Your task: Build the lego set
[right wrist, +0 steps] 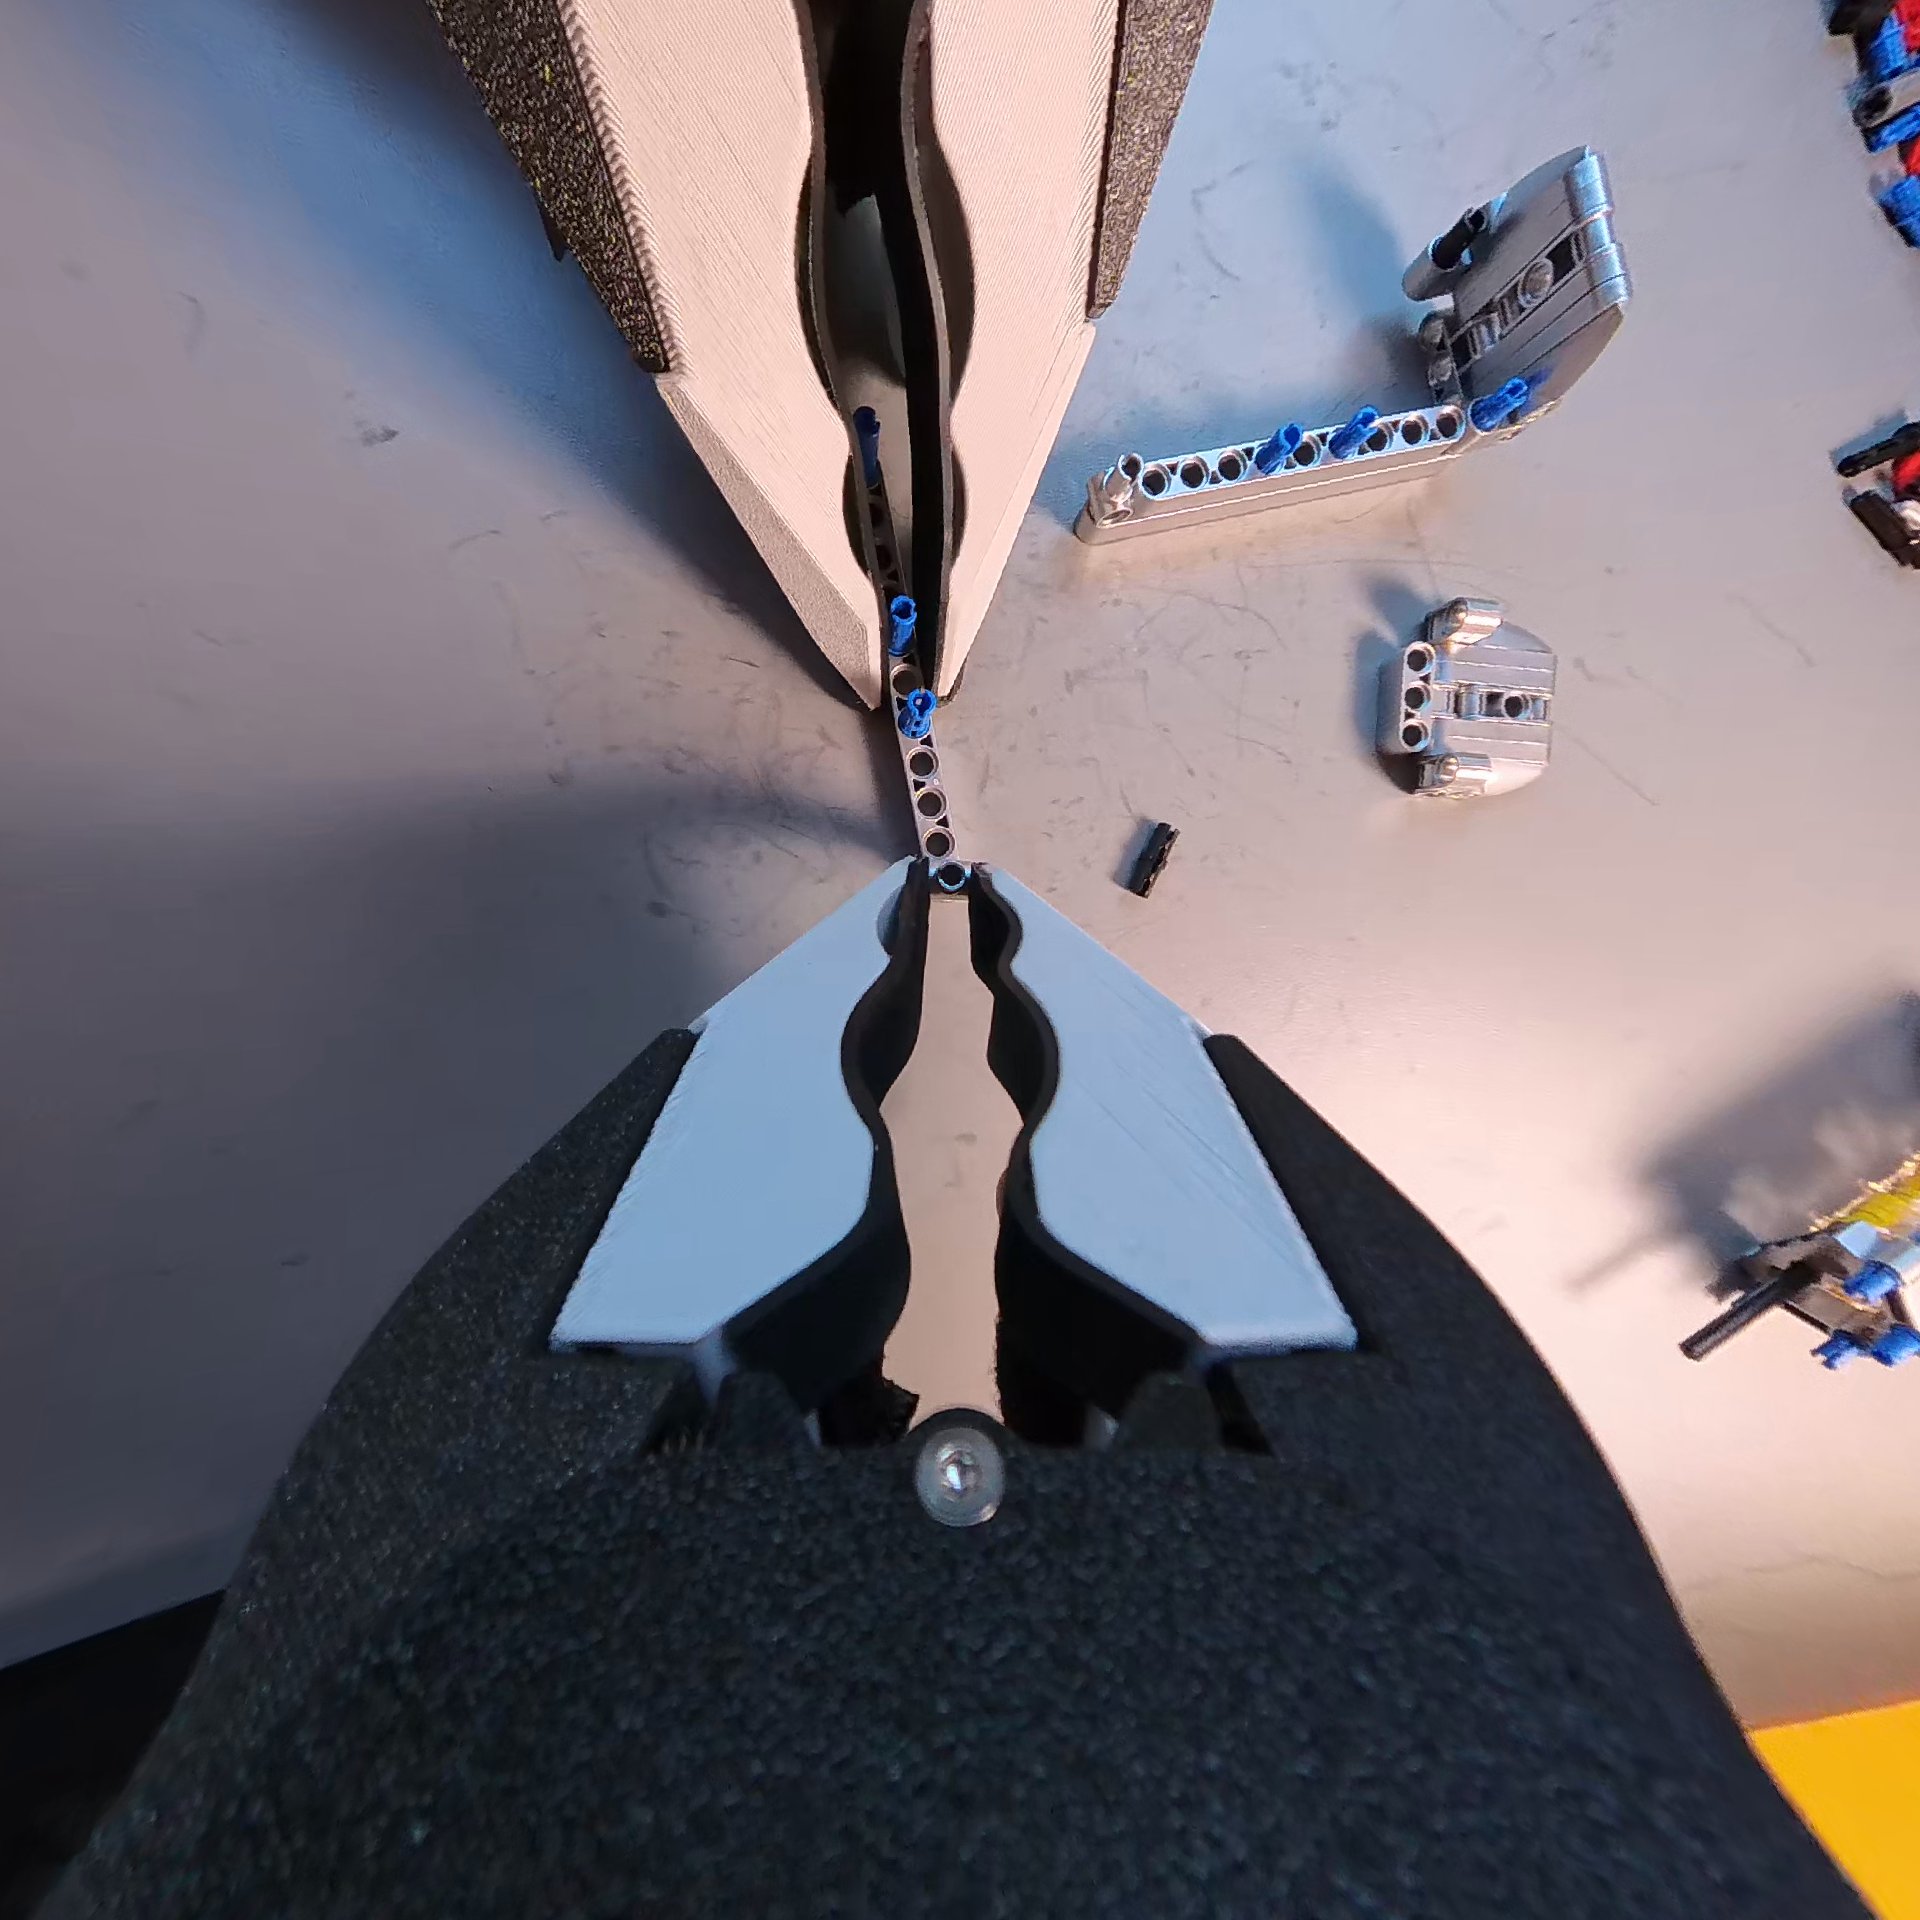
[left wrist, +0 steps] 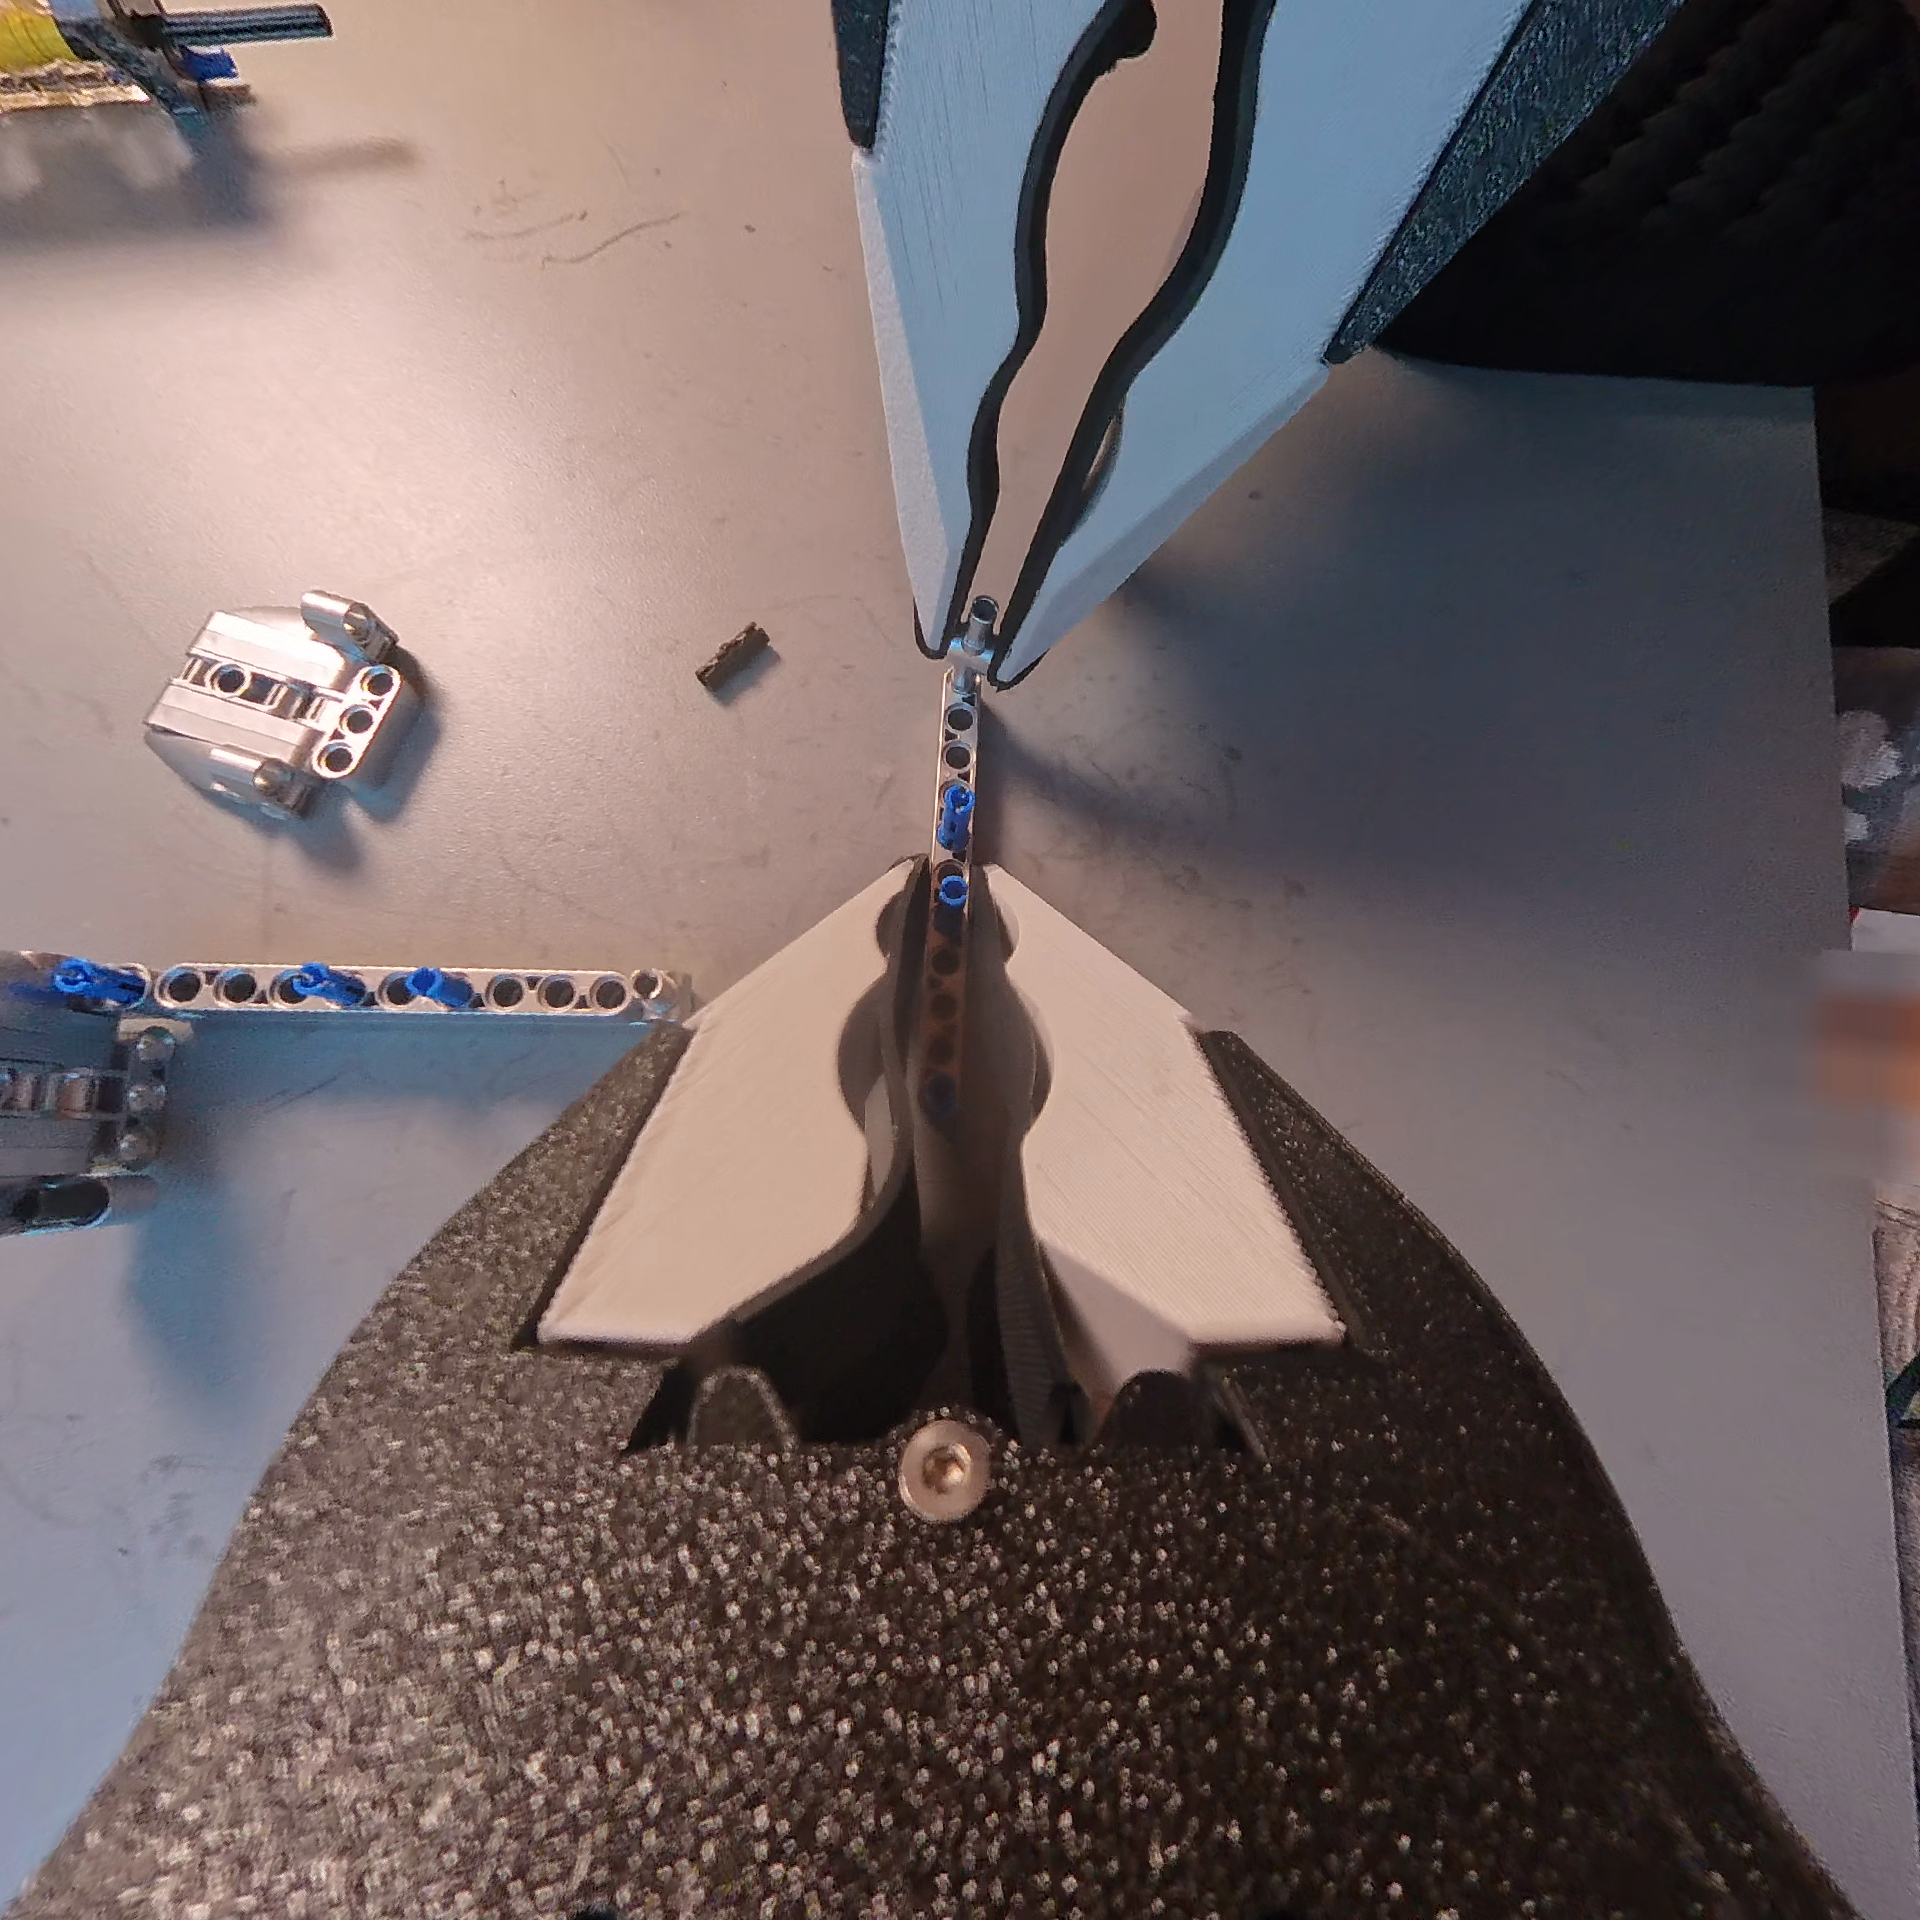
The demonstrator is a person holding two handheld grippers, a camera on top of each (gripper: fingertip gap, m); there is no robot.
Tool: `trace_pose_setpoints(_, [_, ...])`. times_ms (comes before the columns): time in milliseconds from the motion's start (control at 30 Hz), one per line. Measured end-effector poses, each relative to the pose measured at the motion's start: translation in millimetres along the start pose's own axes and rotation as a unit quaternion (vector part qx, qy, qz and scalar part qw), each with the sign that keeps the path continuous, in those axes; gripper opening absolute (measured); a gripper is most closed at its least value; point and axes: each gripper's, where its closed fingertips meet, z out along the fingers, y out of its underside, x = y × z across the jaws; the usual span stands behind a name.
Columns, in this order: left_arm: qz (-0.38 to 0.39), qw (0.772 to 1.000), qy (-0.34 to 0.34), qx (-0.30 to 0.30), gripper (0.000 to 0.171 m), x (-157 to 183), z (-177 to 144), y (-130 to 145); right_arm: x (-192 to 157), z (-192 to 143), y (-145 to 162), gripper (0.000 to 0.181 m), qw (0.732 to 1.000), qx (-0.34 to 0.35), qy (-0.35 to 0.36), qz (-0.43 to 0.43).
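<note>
Surface: grey scuffed tabletop (left wrist: 416, 416), building-set parts scattered on it.
Left gripper (left wrist: 951, 868): closed on a long grey perforated beam (left wrist: 961, 758); much of the beam lies between its fingers, the rest sticks out ahead.
Right gripper (right wrist: 948, 871): tips pinched together at the beam's far end, on a small grey connector (left wrist: 977, 636) there; a narrow gap shows farther back between the fingers.
Beam: held off the table between both grippers, carrying blue pins (left wrist: 956, 810), two plainly visible outside the left fingers.
Progress: beam has pins fitted and the end connector sits at its last hole; whether it is fully seated cannot be told.
Nearby: short black pin (left wrist: 736, 655) loose on the table, just beside the beam.
Farther out: grey panel piece (left wrist: 281, 707); a second pinned beam (left wrist: 416, 987) joined to another panel (right wrist: 1517, 281); more small assemblies at the edges.
</note>
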Motion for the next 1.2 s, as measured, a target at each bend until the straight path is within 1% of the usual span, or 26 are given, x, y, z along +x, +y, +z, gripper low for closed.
trace_pose_setpoints(100, [-0.005, 1.000, 0.000, -0.001, 0.005, -0.4, 0.0, 0.0, -3.2, 5.6, 3.5, 0.004, 1.000, 0.002, -0.005, 0.006])
trace_pose_setpoints(133, [-0.005, 1.000, -0.002, -0.001, 0.005, -0.7, -0.1, 0.0, -1.8, 5.6, 4.5, 0.004, 1.000, 0.000, 0.001, 0.008])
trace_pose_setpoints(167, [-0.005, 1.000, -0.005, -0.001, 0.005, -1.1, -0.3, 0.1, 0.0, 5.8, 4.0, 0.004, 1.000, -0.003, 0.021, -0.020])
trace_pose_setpoints(200, [-0.004, 1.000, -0.006, -0.002, 0.005, -1.5, -0.7, 0.4, -0.1, 6.0, 3.2, 0.004, 1.000, -0.001, 0.023, -0.018])
trace_pose_setpoints(267, [-0.011, 1.000, -0.001, 0.001, 0.005, -1.7, -0.8, 0.5, -0.4, 6.2, 3.8, 0.004, 1.000, 0.002, -0.001, 0.013])
trace_pose_setpoints(333, [-0.010, 1.000, 0.002, 0.002, 0.005, -1.8, -0.7, 0.6, -0.5, 6.3, 3.9, 0.005, 1.000, -0.007, -0.015, 0.012])
trace_pose_setpoints(400, [-0.009, 1.000, 0.004, 0.002, 0.005, -1.7, -0.7, 0.6, -0.5, 6.3, 3.6, 0.005, 0.999, -0.002, -0.030, 0.031])
trace_pose_setpoints(467, [-0.002, 1.000, 0.002, 0.004, 0.005, -1.6, -0.5, 0.5, -0.9, 5.6, 4.3, 0.007, 0.999, 0.007, -0.029, 0.030])
trace_pose_setpoints(533, [0.000, 1.000, 0.003, 0.005, 0.005, -1.7, -0.5, 0.4, -0.6, 0.0, 5.2, 0.019, 0.999, 0.013, -0.026, 0.022])
trace_pose_setpoints(600, [0.002, 1.000, 0.003, 0.005, 0.005, -1.7, -0.4, 0.4, 0.3, -10.3, -2.7, 0.018, 0.998, 0.035, -0.032, 0.035])
trace_pose_setpoints(633, [0.003, 1.000, 0.003, 0.005, 0.005, -1.6, -0.4, 0.4, 0.7, -12.5, -4.3, 0.017, 0.998, 0.034, -0.033, 0.039])
trace_pose_setpoints(767, [0.004, 1.000, 0.003, 0.006, 0.005, -1.7, -0.2, 0.5, 0.1, -5.4, -3.0, 0.017, 0.999, 0.004, -0.032, 0.031])
trace_pose_setpoints(867, [0.005, 1.000, 0.002, 0.007, 0.005, -1.7, -0.2, 0.5, 1.1, 1.9, -0.9, 0.007, 0.999, -0.014, -0.036, 0.023])
trace_pose_setpoints(1067, [0.005, 1.000, 0.005, 0.005, 0.005, -1.6, -0.3, 0.7, 0.1, 5.4, 1.8, 0.006, 0.996, -0.063, -0.050, -0.041])
trace_pose_setpoints(1200, [0.004, 1.000, 0.006, 0.005, 0.005, -1.5, -0.4, 0.8, 1.6, 4.3, 2.6, 0.007, 0.994, -0.077, -0.058, -0.045])
